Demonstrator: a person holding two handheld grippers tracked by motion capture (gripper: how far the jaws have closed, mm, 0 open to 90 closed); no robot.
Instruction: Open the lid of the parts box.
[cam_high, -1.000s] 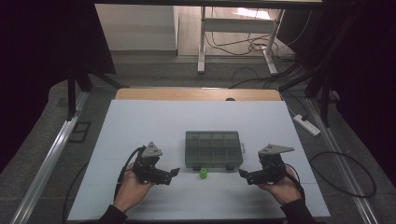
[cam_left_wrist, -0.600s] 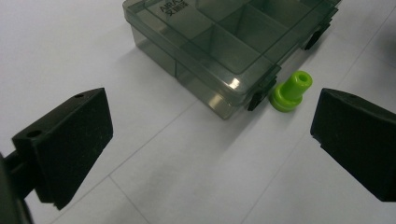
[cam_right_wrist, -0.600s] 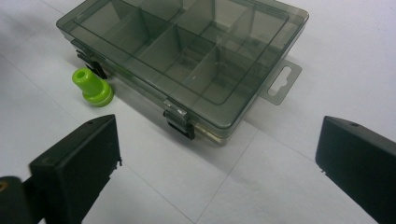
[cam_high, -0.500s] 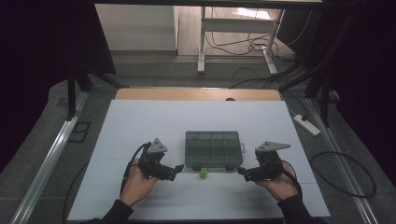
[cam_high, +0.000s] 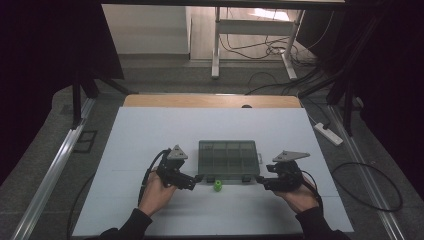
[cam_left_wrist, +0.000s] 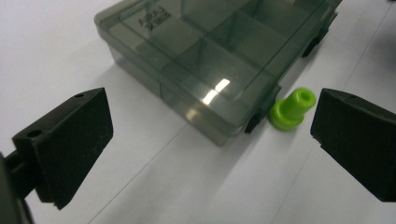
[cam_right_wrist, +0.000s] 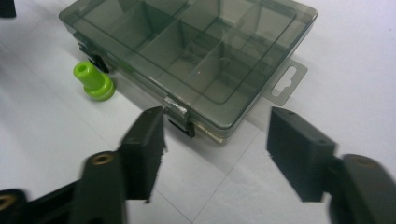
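Note:
A smoky translucent compartment box (cam_high: 229, 159) lies shut on the white table (cam_high: 150, 130), with a small green plug-shaped piece (cam_high: 218, 185) just in front of it. My left gripper (cam_high: 198, 178) hovers at the box's front left corner. It is open, and the box (cam_left_wrist: 219, 56) and the green piece (cam_left_wrist: 292, 108) lie ahead of its jaws (cam_left_wrist: 210, 140). My right gripper (cam_high: 260, 180) sits at the front right corner. Its jaws (cam_right_wrist: 217, 140) have just been closing and stand half apart. The box's corner latch (cam_right_wrist: 182, 125) is ahead of them, untouched. The green piece (cam_right_wrist: 93, 80) lies farther left.
A hang tab (cam_right_wrist: 285, 81) sticks out from the box's right side. A wooden strip (cam_high: 210, 101) borders the table's far edge. On the floor lie a power strip (cam_high: 328, 134) and cables at the right, and a metal rail (cam_high: 50, 170) at the left.
My left gripper has slid right toward the box's front left corner. The right hand has stayed put while its jaws drew closer together.

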